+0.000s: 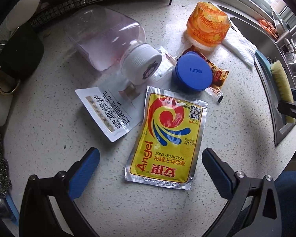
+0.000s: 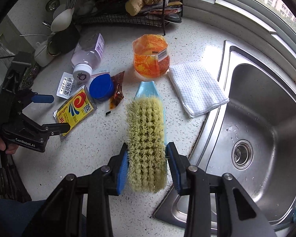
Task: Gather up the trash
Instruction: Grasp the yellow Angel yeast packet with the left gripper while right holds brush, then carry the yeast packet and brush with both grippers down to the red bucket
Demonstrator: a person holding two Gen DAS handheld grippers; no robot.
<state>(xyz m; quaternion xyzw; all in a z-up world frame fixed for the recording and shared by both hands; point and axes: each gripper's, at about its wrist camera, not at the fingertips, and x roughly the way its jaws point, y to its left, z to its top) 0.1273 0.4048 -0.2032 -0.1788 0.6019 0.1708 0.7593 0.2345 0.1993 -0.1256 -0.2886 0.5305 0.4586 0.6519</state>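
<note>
A yellow yeast packet (image 1: 165,136) lies flat on the speckled counter, between and just beyond my open left gripper (image 1: 151,158); it also shows in the right wrist view (image 2: 75,110). Beside it lie a white sachet (image 1: 108,112), a blue lid (image 1: 193,72), a brown sauce packet (image 1: 219,73), a clear bottle with pink liquid (image 1: 108,39) and an orange plastic cup (image 1: 207,27). My right gripper (image 2: 147,158) is shut on a scrub brush (image 2: 146,138) with yellow bristles and a light blue back, held above the counter near the sink edge.
A steel sink (image 2: 266,138) lies to the right. A folded white cloth (image 2: 195,86) rests by its rim. A black wire rack (image 2: 132,6) with ginger stands at the back. A utensil holder with spoons (image 2: 63,31) stands back left.
</note>
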